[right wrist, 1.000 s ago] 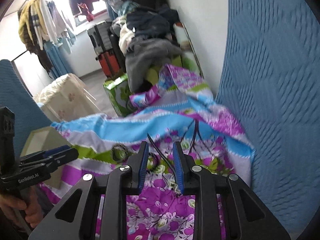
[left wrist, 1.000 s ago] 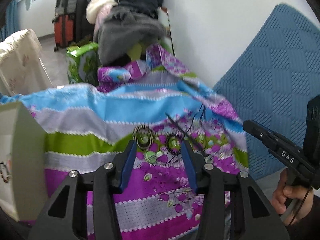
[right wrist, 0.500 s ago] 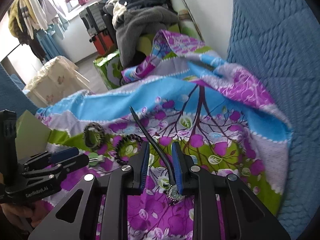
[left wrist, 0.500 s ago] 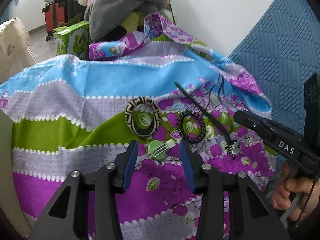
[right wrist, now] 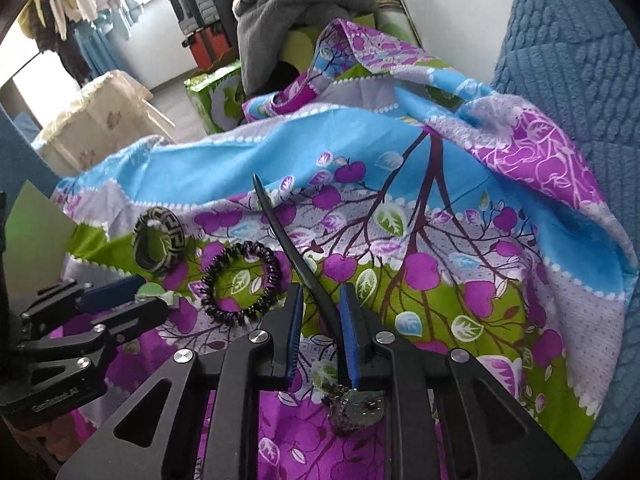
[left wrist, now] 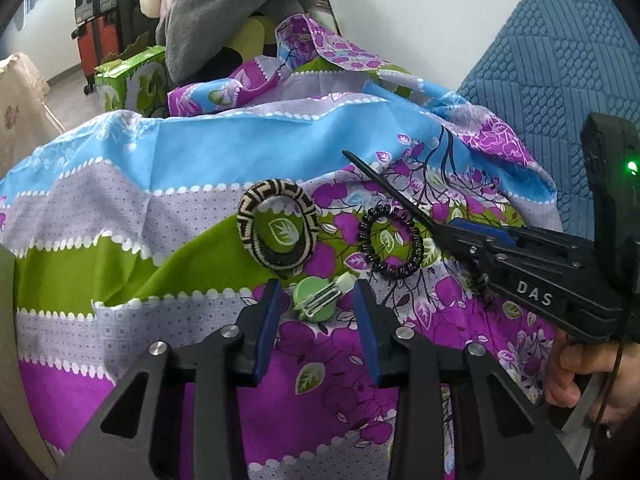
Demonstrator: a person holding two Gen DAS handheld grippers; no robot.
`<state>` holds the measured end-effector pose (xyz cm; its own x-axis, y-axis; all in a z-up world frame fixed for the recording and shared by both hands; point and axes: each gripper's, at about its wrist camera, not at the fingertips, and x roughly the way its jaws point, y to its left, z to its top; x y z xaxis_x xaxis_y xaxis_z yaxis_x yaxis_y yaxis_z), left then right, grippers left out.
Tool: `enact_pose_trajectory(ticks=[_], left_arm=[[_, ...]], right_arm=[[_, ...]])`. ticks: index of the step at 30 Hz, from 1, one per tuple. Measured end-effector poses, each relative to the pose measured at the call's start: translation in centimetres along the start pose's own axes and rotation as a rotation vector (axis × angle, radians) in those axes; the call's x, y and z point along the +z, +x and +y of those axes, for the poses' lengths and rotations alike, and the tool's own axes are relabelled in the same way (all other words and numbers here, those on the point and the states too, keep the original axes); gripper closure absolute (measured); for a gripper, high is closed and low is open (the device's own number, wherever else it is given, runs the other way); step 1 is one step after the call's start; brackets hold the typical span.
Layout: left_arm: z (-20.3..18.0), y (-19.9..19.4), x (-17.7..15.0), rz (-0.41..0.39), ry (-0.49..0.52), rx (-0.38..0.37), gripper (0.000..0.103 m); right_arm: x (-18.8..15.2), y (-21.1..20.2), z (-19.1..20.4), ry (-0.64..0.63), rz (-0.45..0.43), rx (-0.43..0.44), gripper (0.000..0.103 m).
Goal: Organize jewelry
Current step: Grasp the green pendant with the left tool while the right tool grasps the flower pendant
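Observation:
On the flowered sheet (left wrist: 200, 152) lie a woven black-and-cream bangle (left wrist: 280, 188), a black coiled bracelet (left wrist: 394, 274) and a green hair clip (left wrist: 318, 300). My left gripper (left wrist: 317, 300) is down at the sheet with the clip between its blue pads. Its jaws are closing, and small gaps remain on both sides of the clip. My right gripper (right wrist: 320, 312) holds a watch by its black strap (right wrist: 288, 240), which sticks up past the tips. The strap lies against the right pad, the jaws are still closing, and the watch face (right wrist: 358, 404) sits under the fingers. The bangle (right wrist: 176, 240), the coiled bracelet (right wrist: 236, 316) and the left gripper (right wrist: 154, 298) show in the right wrist view too.
A blue quilted cushion (left wrist: 560, 80) rises on the right against the white wall. Behind the sheet are a heap of grey clothes (left wrist: 224, 8), a green box (left wrist: 132, 80) and suitcases (left wrist: 100, 24). A pale box (right wrist: 36, 220) stands at the left. A hand (left wrist: 572, 376) grips the right tool.
Both grippers have come down close to the sheet. The left one now straddles the green clip with narrower jaws. The right one still carries the watch.

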<state>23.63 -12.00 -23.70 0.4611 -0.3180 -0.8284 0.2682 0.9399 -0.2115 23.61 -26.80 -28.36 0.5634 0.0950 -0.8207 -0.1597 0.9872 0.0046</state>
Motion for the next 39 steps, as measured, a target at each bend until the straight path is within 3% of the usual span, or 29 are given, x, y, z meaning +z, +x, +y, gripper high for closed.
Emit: enact_pose_trajectory(ticks=[6, 9, 24, 39], left_arm=[[-0.5, 0.3, -0.1, -0.001, 0.044, 0.034, 0.079], [-0.4, 0.3, -0.1, -0.003, 0.042, 0.032, 0.079], [0.3, -1.2, 0.2, -0.001, -0.032, 0.002, 0.079], [0.7, -8.3, 1.0, -0.082, -0.059, 0.019, 0.079]], right_arm=[[-0.2, 0.3, 0.8, -0.056, -0.005, -0.049, 0.089], [-0.2, 0.3, 1.1, -0.068, -0.002, -0.062, 0.096], [-0.8, -1.8, 1.5, -0.001, -0.007, -0.028, 0.096], [-0.7, -7.5, 3.9, 0.045, -0.087, -0.04, 0.096]])
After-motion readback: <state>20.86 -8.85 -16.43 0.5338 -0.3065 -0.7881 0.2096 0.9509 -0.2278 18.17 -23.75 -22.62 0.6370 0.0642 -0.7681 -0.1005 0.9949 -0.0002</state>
